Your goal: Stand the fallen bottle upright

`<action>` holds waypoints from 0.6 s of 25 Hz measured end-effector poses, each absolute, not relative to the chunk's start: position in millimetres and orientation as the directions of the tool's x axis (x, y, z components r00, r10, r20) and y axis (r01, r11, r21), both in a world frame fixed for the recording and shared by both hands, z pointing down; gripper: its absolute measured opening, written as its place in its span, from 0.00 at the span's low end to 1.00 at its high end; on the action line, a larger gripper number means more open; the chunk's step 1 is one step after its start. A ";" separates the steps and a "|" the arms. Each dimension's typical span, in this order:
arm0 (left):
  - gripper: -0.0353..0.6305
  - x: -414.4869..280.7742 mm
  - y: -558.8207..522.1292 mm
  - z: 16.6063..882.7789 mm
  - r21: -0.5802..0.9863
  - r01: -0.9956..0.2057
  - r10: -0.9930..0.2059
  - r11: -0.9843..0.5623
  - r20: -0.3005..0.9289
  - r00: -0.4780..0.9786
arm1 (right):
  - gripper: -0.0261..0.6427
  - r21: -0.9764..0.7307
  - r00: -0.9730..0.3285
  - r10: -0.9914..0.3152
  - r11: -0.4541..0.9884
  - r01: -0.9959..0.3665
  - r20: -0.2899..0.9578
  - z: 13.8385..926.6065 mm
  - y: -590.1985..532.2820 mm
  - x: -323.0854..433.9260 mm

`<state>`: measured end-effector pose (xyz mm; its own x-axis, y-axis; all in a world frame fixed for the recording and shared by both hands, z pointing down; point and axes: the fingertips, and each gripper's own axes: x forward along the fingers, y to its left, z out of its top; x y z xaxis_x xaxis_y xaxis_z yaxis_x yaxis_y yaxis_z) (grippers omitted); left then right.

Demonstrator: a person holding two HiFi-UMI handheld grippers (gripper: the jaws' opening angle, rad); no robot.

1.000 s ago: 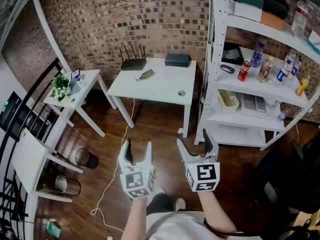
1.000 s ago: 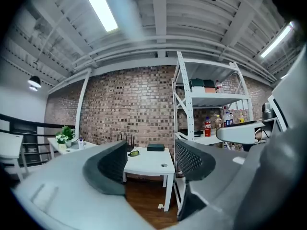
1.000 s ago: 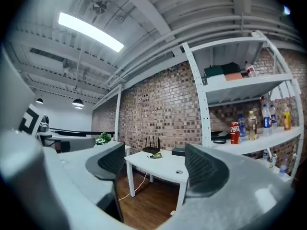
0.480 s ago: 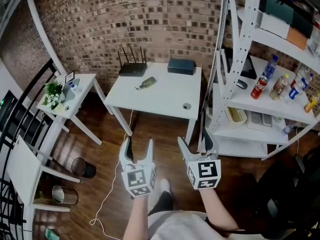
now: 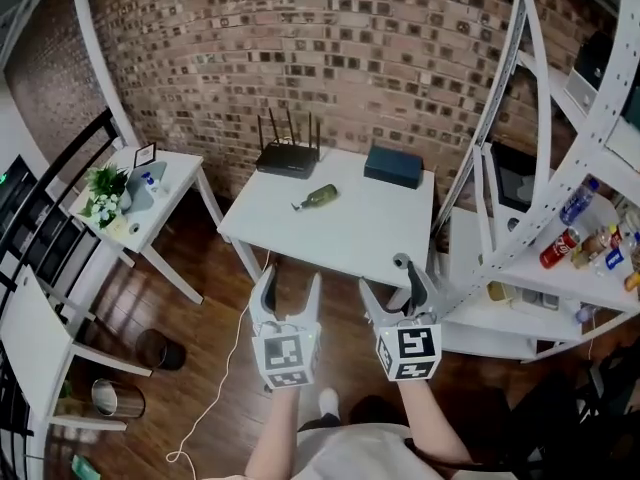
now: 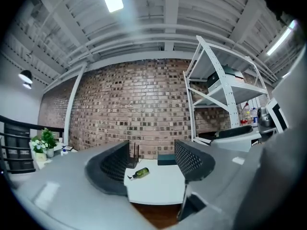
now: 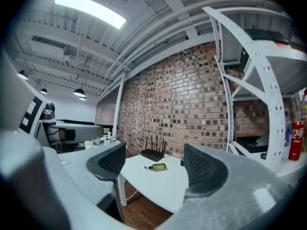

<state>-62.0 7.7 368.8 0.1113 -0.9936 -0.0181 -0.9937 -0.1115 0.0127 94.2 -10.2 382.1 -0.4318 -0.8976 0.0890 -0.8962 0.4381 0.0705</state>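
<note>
**Approach phase: bottle out of reach**

Left claw (image 5: 288, 286) is released and empty, short of the bench (image 5: 380, 243). The green bottle (image 5: 320, 197) lies on its side mid-bench, neck pointing left, near the router (image 5: 287, 158). Right claw (image 5: 395, 288) is also wide open and empty. Suggest closing in, gripping the body mid-length, then pivoting it onto its base clear of the router.

router (image 5: 288, 158) and dark box (image 5: 393, 166) on white table (image 5: 350, 238)
</note>
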 end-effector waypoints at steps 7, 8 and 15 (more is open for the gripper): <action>0.52 -72.3 -57.4 399.8 0.066 -0.992 -0.993 -0.111 0.041 0.114 | 0.53 0.015 -0.548 -0.819 0.559 -0.829 0.170 414.8 -70.4 60.2; 0.52 -74.5 -68.3 402.3 0.066 -0.993 -0.993 -0.103 0.044 0.106 | 0.53 0.015 -0.552 -0.816 0.562 -0.827 0.171 416.8 -83.6 59.4; 0.52 -102.5 -166.0 421.7 0.064 -0.998 -0.995 -0.020 0.097 0.027 | 0.53 -0.005 -0.612 -0.767 0.623 -0.782 0.193 436.6 -193.8 34.3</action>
<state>-102.5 -166.0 421.7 0.0265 -0.9949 0.0974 -0.9977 -0.0203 0.0643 34.3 -193.8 436.6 -0.6118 -0.7670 0.1931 -0.7824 0.6227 -0.0054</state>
